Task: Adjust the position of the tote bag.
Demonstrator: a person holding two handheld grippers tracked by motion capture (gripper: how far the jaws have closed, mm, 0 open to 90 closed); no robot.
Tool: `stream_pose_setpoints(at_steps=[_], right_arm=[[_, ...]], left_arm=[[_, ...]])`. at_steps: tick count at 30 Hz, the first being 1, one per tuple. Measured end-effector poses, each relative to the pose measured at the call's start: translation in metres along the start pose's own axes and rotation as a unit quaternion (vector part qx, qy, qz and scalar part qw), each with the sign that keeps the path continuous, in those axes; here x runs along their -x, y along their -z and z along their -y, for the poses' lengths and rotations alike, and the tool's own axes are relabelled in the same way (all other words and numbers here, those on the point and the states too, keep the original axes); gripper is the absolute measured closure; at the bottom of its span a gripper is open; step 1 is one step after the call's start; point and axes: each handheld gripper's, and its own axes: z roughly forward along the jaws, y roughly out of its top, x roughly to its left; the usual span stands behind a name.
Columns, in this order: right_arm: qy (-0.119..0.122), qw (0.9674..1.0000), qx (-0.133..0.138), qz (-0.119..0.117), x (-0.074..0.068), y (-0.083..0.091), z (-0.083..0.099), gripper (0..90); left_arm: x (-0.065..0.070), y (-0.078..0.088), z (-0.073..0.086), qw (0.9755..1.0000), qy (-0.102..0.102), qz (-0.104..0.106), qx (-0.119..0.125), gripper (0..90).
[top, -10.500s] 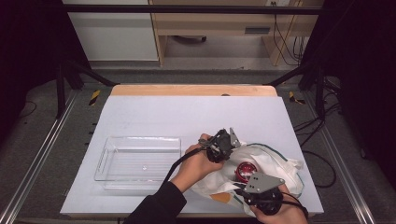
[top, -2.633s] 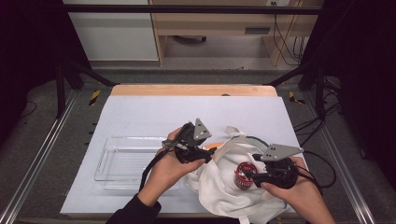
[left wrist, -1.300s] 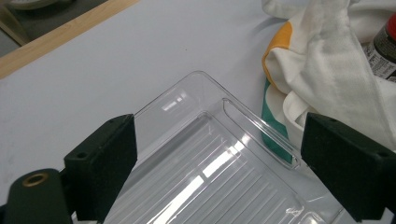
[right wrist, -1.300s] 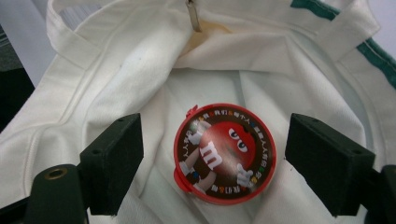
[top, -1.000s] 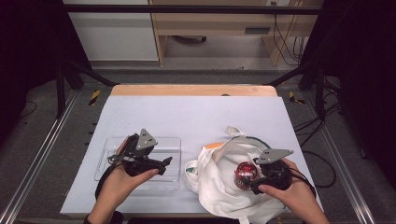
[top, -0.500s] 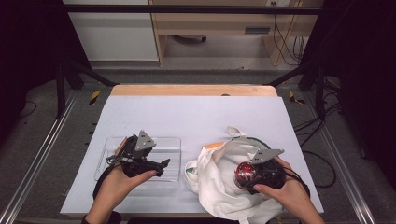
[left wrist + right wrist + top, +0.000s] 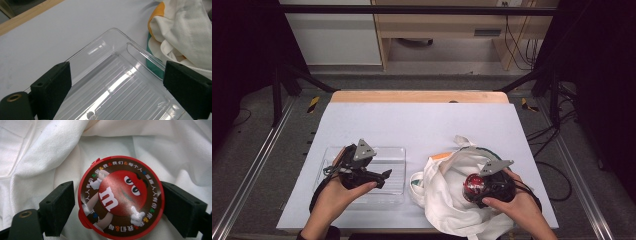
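- Looking at the high view: right gripper (image 7: pixel 477 186) sits on the white cloth bag (image 7: pixel 447 200) at the table's near right, with the round red candy tin (image 7: pixel 472 184) between its jaws. Left gripper (image 7: pixel 379 176) hangs over the clear plastic tray (image 7: pixel 398 155) at near left, nothing in it. Tray and bag lie just beside each other on the white table (image 7: pixel 422 120).
- Left gripper view: both black jaws stand wide apart, empty, with the ribbed tray floor under them. Tray holds nothing. The bag's edge, with orange and teal trim, shows just past the tray's far wall.
- Right gripper view: the tin lies lid-up on the bag, red candy character facing the camera. 1 jaw stands on each side of the tin, spread about as wide as the lid. The right jaw meets the rim; the left shows a thin gap. I read this as bracketing, not yet a firm clamp, so I count it as open.
- Judgement: the tin looks bound for the tray.
- Risk 1: round, glossy rim, so the pads could slip or the tin could rotate out if squeezed off-centre.
- Risk 2: loose cloth under the tin could get pinched and drag the bag along.
- Risk 3: the light tray could skid if the tin lands on its wall.
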Motion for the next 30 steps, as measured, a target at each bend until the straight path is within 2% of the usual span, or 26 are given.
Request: stream_pose_setpoints(at_steps=[6, 12, 24, 30], right_arm=[[0.004, 1.0000, -0.005, 0.001, -0.001, -0.003, 0.000, 18.0], [0.001, 0.9999, -0.002, 0.010, 0.000, -0.002, 0.002, 25.4], [-0.004, 0.9996, -0.014, 0.025, -0.002, 0.001, -0.002, 25.9], [-0.009, 0.9994, 0.004, 0.033, -0.001, 0.011, -0.007, 25.9]], left_arm=[[-0.001, 0.001, 0.000, 1.0000, -0.001, -0.001, 0.000, 8.2], [-0.003, 0.002, 0.001, 1.0000, 0.002, -0.001, 0.002, 8.2], [-0.009, 0.000, 0.004, 1.0000, 0.006, -0.001, -0.007, 8.2], [-0.016, -0.005, 0.011, 0.9997, 0.017, -0.005, -0.018, 8.1]])
